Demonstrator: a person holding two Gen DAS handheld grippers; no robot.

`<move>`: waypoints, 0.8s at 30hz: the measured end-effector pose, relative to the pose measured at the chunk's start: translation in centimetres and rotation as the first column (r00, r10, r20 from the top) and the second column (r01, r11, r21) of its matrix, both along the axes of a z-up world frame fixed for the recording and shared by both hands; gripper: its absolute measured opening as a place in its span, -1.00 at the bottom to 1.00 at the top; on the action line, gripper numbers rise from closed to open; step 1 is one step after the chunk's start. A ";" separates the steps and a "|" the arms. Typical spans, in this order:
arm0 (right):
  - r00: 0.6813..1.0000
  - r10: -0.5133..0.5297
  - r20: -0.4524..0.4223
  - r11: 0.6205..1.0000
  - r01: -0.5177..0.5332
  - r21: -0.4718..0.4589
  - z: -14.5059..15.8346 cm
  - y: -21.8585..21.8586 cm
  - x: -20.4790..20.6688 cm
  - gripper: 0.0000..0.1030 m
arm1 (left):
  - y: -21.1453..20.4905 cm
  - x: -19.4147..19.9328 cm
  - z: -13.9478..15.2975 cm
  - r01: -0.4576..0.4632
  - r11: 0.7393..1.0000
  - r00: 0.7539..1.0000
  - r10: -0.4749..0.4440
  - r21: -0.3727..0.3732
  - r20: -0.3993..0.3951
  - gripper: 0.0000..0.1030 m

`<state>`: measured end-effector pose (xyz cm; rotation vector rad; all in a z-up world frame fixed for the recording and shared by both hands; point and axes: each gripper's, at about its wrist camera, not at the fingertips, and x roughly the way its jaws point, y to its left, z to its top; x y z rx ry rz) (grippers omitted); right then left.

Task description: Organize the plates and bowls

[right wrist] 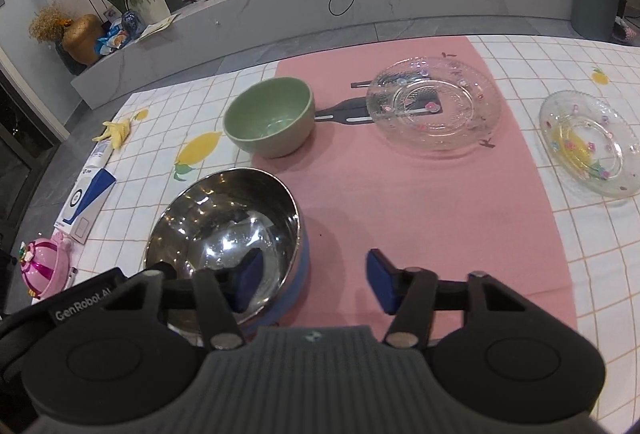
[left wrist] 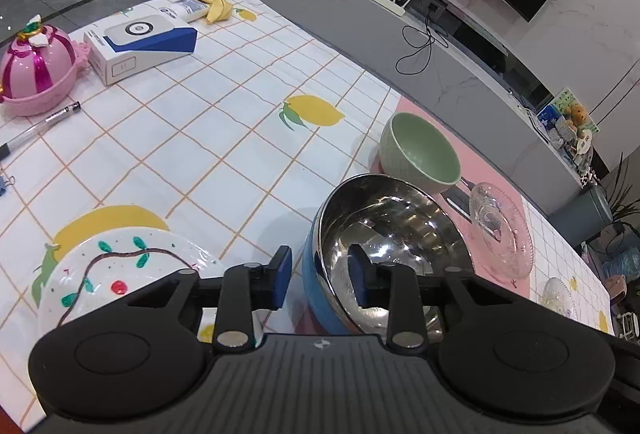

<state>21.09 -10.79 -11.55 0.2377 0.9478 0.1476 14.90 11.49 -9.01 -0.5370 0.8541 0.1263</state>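
Note:
A steel bowl with a blue outer wall (left wrist: pixel 400 218) (right wrist: pixel 224 210) stands at the near left edge of the pink mat (right wrist: pixel 400 202). My left gripper (left wrist: pixel 320 276) straddles its near rim, one pad inside and one outside, with a gap to the wall. My right gripper (right wrist: pixel 316 282) also straddles the rim, its left pad in the bowl and its right pad well clear over the mat. Behind sit a green bowl (left wrist: pixel 420 154) (right wrist: pixel 268 118) and a large glass plate (right wrist: pixel 434 108). A small glass plate (right wrist: pixel 588 142) lies right of the mat. A painted white plate (left wrist: pixel 120 274) lies left of the steel bowl.
On the lemon-print tablecloth to the left are a pink toy pot (left wrist: pixel 36 74), a white and blue box (left wrist: pixel 140 42), a pen (left wrist: pixel 40 126) and a banana peel (left wrist: pixel 212 4). The table's far edge drops to the floor before a long grey TV bench.

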 end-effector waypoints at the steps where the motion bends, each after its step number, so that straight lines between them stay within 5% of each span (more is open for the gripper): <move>1: 1.000 -0.001 -0.003 1.000 0.001 0.000 -0.2 0.1 0.1 -0.14 | 0.0 0.1 -0.1 0.000 1.000 1.000 0.000 -0.003 -0.001 -0.39; 13: 0.999 0.034 -0.014 0.999 -0.033 0.018 -0.7 0.8 0.7 -0.81 | -0.4 0.7 -0.2 0.018 1.000 1.000 -0.018 0.024 -0.010 -0.70; 24: 0.998 0.046 0.030 0.999 -0.047 0.010 1.5 0.9 -0.5 -0.82 | -0.6 -0.6 2.0 0.025 0.998 1.000 -0.025 0.056 0.013 -0.74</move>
